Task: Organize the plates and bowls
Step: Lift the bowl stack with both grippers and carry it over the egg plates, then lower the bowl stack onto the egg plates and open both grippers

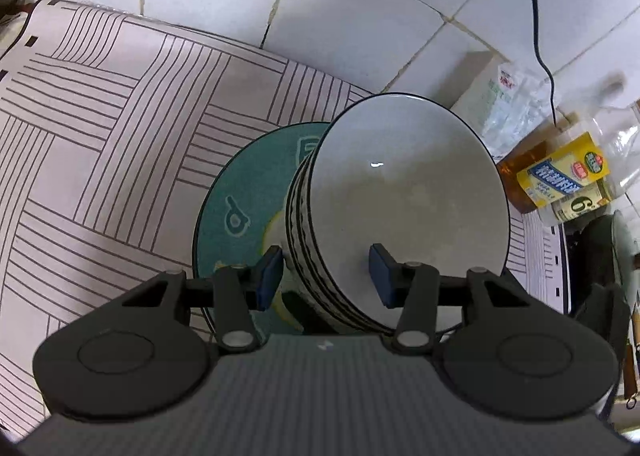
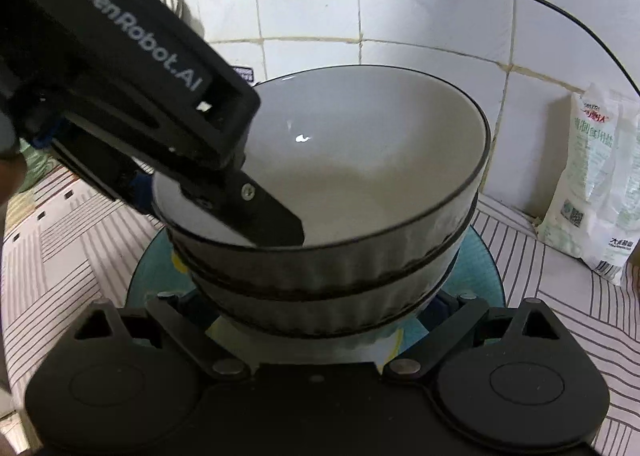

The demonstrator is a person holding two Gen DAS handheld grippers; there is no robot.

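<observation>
Fingers [image 1: 269, 276] straddle ribbed glazed bowl [image 1: 400, 192] rim.

From the right wrist view I could not see my right gripper's fingertips [image 2: 332, 312]; the stacked bowls [image 2: 320, 272] covered them, so its jaw state went unread. The teal plate [image 2: 480, 268] showed only as a rim around the bowls. The left gripper [image 2: 224, 196] was cut off at the frame's upper left. In the left wrist view, the bowl wall hid the plate's right half [image 1: 240, 192]. The oil bottle [image 1: 560, 172] was blurred, its label unreadable; the dark pan [image 1: 600, 252] ran off the right edge.
</observation>
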